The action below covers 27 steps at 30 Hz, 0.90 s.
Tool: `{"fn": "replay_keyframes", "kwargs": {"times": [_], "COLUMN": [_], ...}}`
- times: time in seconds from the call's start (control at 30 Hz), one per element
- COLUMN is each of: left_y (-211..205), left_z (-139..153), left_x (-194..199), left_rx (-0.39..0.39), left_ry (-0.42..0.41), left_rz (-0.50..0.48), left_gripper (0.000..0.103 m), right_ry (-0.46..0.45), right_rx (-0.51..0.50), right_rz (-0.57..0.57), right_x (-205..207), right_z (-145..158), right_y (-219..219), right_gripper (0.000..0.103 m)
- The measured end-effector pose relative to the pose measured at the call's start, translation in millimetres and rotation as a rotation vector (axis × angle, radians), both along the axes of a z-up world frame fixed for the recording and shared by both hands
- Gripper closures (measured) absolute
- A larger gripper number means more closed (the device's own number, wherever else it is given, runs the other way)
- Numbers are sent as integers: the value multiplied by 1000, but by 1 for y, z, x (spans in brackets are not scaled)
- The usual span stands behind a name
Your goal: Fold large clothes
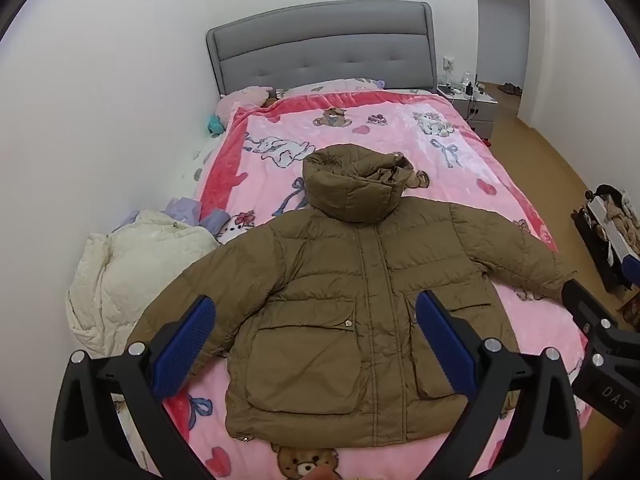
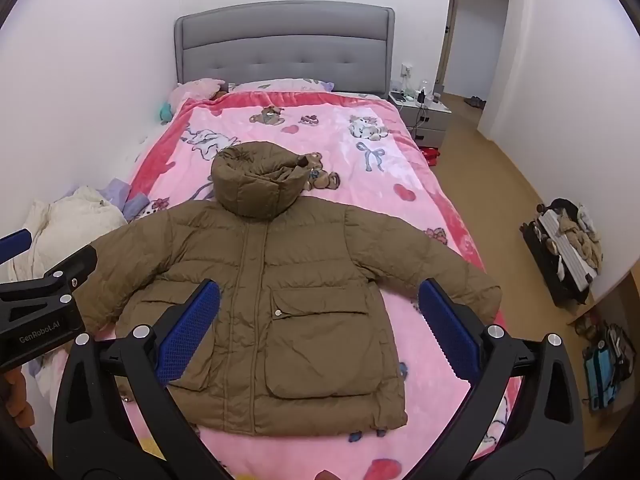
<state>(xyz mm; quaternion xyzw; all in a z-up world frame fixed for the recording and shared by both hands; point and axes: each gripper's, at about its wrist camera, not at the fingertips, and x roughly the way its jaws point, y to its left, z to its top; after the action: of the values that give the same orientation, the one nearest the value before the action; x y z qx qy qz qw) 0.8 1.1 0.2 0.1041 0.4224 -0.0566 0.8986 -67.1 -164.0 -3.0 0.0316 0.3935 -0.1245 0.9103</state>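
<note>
A brown hooded coat (image 1: 352, 300) lies front-up on the bed (image 1: 472, 168), spread flat over the pink blanket (image 2: 360, 128), hood (image 1: 352, 184) toward the headboard (image 1: 320, 48) and both sleeves out to the sides. Its hem is nearest the person.

The left hand-held gripper (image 1: 316, 344) hangs above the lower half of the coat, jaws wide apart and nothing between them. The right hand-held gripper (image 2: 320, 332) hovers the same way over the coat's right pocket (image 2: 324, 352) and the blanket beside it, also spread and holding nothing. Neither touches the cloth.

By my reading the folding has not begun; the coat is laid out and the grippers are poised for the first fold. The next move likely calls for each gripper to drop to a sleeve cuff or side edge, pinch the puffy fabric firmly, and carry it across the chest. The padding is thick and springy, so a shallow pinch may slip.

A cream quilt (image 1: 132, 272) is heaped at the bed's left edge, well clear of the coat's body.
</note>
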Motion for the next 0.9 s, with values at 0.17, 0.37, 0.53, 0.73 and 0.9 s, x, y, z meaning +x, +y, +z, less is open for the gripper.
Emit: {"fn": "replay_keyframes", "kwargs": {"times": [0.17, 0.37, 0.53, 0.73, 0.9], "left_y": [0, -2, -3, -2, -2], "left_z": [1, 1, 2, -2, -13], "left_x": [-1, -3, -3, -6, -4], "left_rx": [11, 15, 21, 24, 52], "left_ry": [-15, -15, -23, -38, -29], "left_rz": [1, 5, -1, -4, -8], "left_gripper": [4, 4, 4, 4, 4], "right_ry": [-7, -10, -20, -29, -27], "right_rx": [-6, -7, -7, -24, -1], "right_rz": [-2, 0, 0, -6, -15], "right_x": [0, 0, -1, -5, -7], "right_z": [1, 1, 1, -9, -18], "right_y": [1, 1, 1, 6, 4], "right_gripper": [8, 8, 8, 8, 8]}}
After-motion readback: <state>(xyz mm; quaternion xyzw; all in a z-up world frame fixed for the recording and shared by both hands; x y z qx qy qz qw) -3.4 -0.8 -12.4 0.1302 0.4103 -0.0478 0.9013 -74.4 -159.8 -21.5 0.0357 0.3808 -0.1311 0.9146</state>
